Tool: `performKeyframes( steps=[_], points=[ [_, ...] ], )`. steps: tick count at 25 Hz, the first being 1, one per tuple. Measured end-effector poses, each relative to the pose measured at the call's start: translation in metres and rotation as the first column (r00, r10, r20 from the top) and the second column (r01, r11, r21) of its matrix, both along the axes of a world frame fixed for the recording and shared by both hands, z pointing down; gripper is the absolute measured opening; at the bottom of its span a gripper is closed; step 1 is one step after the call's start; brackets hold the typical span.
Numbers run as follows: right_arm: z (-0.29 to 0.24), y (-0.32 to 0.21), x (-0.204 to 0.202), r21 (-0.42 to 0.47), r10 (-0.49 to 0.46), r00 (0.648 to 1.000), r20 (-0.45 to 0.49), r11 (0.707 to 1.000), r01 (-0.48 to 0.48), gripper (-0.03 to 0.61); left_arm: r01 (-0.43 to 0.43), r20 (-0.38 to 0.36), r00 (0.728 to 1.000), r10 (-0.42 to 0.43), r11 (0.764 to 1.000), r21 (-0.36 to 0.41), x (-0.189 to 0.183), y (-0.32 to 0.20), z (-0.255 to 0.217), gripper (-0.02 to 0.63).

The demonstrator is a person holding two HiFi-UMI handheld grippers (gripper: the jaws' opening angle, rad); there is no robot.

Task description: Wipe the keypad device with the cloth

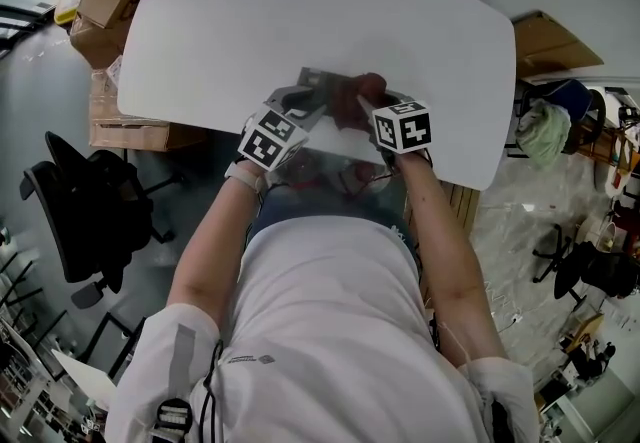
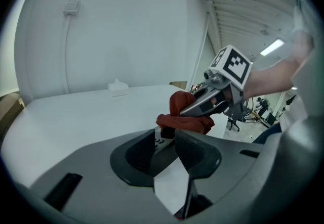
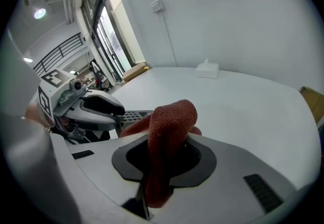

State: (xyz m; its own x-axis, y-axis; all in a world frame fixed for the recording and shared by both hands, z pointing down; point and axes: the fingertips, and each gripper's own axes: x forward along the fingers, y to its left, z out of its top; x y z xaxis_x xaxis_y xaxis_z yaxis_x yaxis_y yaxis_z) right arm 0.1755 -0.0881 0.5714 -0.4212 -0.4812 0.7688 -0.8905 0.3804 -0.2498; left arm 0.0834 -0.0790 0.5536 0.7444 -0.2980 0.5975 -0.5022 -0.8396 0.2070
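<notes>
Two grippers meeting near front edge of white table point(image 1: 300, 21). Left gripper point(image 2: 165, 134) clamping keypad device point(image 3: 132, 115) between its jaws, rows of dark keys facing up. Right gripper point(image 3: 164, 154) pinching red cloth point(image 3: 169, 122) tight, fold bulging up past jaws, and cloth lying against device's far end. Key print showing too small to read. Marker cube point(image 1: 403, 126) on each gripper showing black-and-white square patterns, no words.

Bright, even light; soft shadows; fisheye bending at edges; gripper views dark-vignetted.
</notes>
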Motion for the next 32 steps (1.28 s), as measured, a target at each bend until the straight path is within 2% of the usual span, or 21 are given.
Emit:
performKeyframes(
  steps=[5, 9, 14, 22, 32],
  points=[
    [0.018, -0.013, 0.009, -0.032, 0.034, 0.999, 0.024, 0.999, -0.034, 0.089, -0.005, -0.022, 1.0, 0.005, 1.0, 0.015, 0.001, 0.001, 0.0, 0.123],
    [0.035, -0.03, 0.016, -0.066, 0.038, 0.999, -0.002, 0.997, -0.038, 0.089, -0.011, -0.041, 0.999, 0.012, 1.0, 0.006, 0.002, 0.001, 0.0, 0.123],
    [0.049, -0.043, 0.016, -0.097, -0.024, 0.998, -0.062, 0.995, 0.018, 0.087, -0.011, -0.055, 0.998, 0.012, 1.0, 0.023, 0.002, 0.0, 0.0, 0.124],
    [0.058, -0.054, 0.003, -0.076, -0.135, 0.982, -0.129, 0.989, 0.126, 0.083, -0.006, -0.088, 0.996, 0.008, 1.0, 0.021, 0.005, 0.0, -0.005, 0.132],
    [0.051, -0.053, -0.021, -0.043, -0.214, 0.975, -0.064, 0.976, 0.212, 0.081, 0.0, -0.098, 0.995, 0.003, 1.0, 0.027, 0.004, 0.0, -0.006, 0.132]
  ],
)
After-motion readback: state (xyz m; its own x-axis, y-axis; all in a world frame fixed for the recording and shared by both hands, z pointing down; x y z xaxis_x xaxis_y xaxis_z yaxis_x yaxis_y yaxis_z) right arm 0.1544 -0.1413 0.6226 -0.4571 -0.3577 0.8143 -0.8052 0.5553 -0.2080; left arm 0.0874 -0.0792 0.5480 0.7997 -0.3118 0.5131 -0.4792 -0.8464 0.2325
